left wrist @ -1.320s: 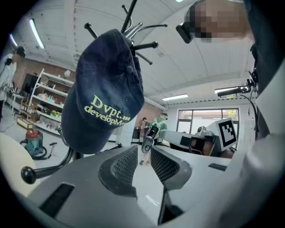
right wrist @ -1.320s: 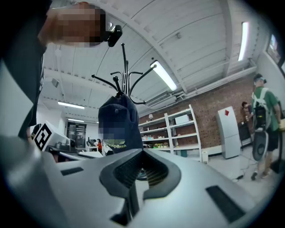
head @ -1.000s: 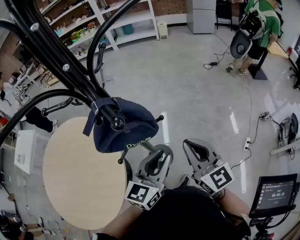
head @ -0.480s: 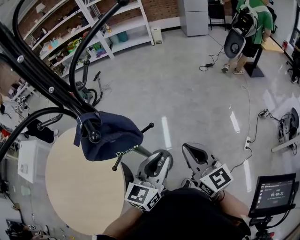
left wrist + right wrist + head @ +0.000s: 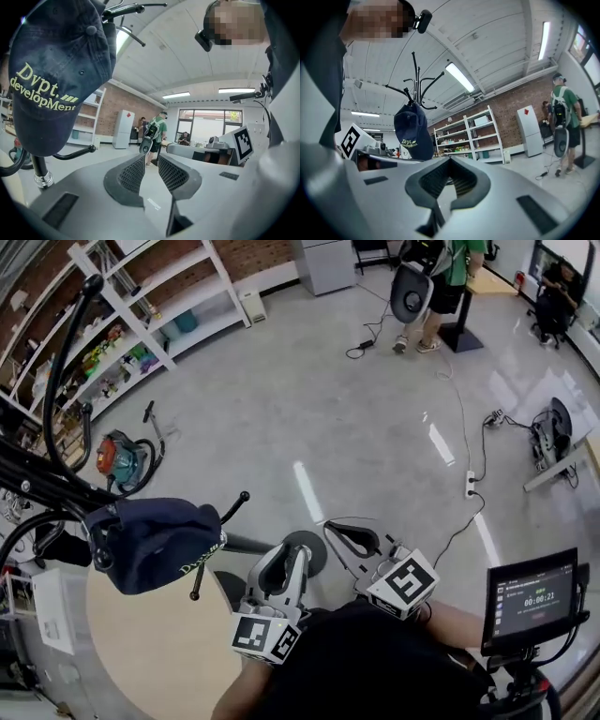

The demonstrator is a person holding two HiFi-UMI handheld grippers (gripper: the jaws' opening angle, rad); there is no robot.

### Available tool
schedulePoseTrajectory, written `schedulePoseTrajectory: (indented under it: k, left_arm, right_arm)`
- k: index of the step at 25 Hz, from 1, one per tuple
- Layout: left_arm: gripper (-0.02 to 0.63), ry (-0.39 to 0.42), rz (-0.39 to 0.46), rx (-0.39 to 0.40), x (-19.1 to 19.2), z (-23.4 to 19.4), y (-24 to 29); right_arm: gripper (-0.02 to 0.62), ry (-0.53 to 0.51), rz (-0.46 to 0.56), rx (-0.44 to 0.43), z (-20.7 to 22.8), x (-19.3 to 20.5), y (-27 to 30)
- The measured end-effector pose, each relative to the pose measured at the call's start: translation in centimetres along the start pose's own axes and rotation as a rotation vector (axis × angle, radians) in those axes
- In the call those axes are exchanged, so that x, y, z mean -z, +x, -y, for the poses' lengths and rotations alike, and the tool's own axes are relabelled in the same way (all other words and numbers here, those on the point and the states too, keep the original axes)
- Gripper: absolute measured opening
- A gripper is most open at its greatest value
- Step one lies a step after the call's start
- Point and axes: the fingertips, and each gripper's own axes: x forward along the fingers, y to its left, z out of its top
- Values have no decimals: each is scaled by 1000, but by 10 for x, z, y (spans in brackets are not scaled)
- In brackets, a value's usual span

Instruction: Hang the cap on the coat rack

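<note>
A navy cap (image 5: 155, 545) with yellow-green lettering hangs on a hook of the black coat rack (image 5: 52, 491), apart from both grippers. My left gripper (image 5: 281, 563) is held low, just right of the cap, shut with nothing between its jaws. My right gripper (image 5: 352, 538) is beside it, also shut and empty. In the left gripper view the cap (image 5: 56, 79) fills the upper left, above the rack's pole (image 5: 38, 171), with the left gripper (image 5: 151, 161) below it. The right gripper view has the cap (image 5: 412, 131) hanging from the rack (image 5: 417, 79), left of and beyond the right gripper (image 5: 450, 165).
A round wooden table (image 5: 159, 662) stands under the rack. White shelves (image 5: 141, 315) line the far wall and a vacuum cleaner (image 5: 117, 456) sits on the floor. A person with a backpack (image 5: 431, 277) stands far off. A power strip (image 5: 469, 486) and a tablet screen (image 5: 534, 592) are at the right.
The head view has swung, so the cap and rack now sit further left and lower in the picture. The cap stays on its hook. Both grippers remain shut near the body.
</note>
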Motion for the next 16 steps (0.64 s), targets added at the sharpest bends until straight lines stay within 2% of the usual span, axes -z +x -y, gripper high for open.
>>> schedulePoseTrajectory:
  k: [3,9,16]
  left_arm:
    - [97,-6,-2,-11,-3,0,4]
    - [97,-22,-30,-16,0,-4,4]
    - [97,-34,-43,42,-8,-36,-15]
  right_arm:
    - [3,8,-21,10,6,-4,1]
    - [3,10,8,-12,2,-2,3]
    - [3,5,-4,25,-29,-5,34]
